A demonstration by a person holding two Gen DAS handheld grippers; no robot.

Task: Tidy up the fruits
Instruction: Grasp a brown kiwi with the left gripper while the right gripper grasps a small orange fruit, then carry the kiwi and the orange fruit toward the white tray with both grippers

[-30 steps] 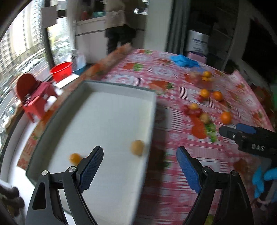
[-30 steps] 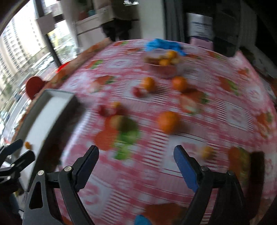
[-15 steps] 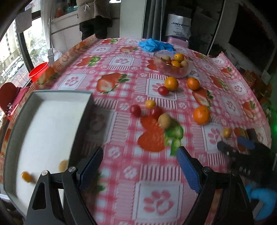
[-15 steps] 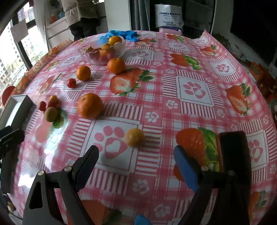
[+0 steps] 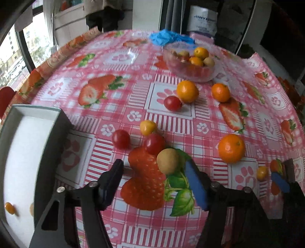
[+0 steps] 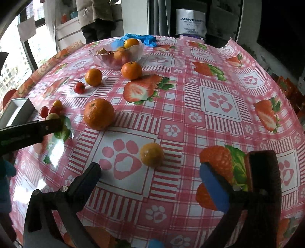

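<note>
My left gripper (image 5: 154, 175) is open and empty, low over the tablecloth. A tan round fruit (image 5: 167, 161) lies just ahead by its right finger, with red cherry tomatoes (image 5: 154, 143) and a small yellow fruit (image 5: 147, 127) beyond. The grey tray (image 5: 51, 133) with a white floor is at the left and holds two small orange fruits (image 5: 9, 208). My right gripper (image 6: 150, 177) is open and empty, with a small yellow-orange fruit (image 6: 152, 155) between and just ahead of its fingers. A large mandarin (image 6: 98, 113) lies further left.
A glass bowl (image 5: 187, 64) of mixed fruit stands at the back, with blue gloves (image 5: 169, 39) behind it. Two oranges (image 5: 187, 91) and a cherry tomato (image 5: 172, 103) lie before the bowl. A person stands beyond the table (image 6: 95, 17). The left gripper's finger shows in the right wrist view (image 6: 28, 131).
My left gripper has swung right from over the tray and moved in on the fruit cluster. My right gripper has moved closer to the small yellow-orange fruit. Both stay open.
</note>
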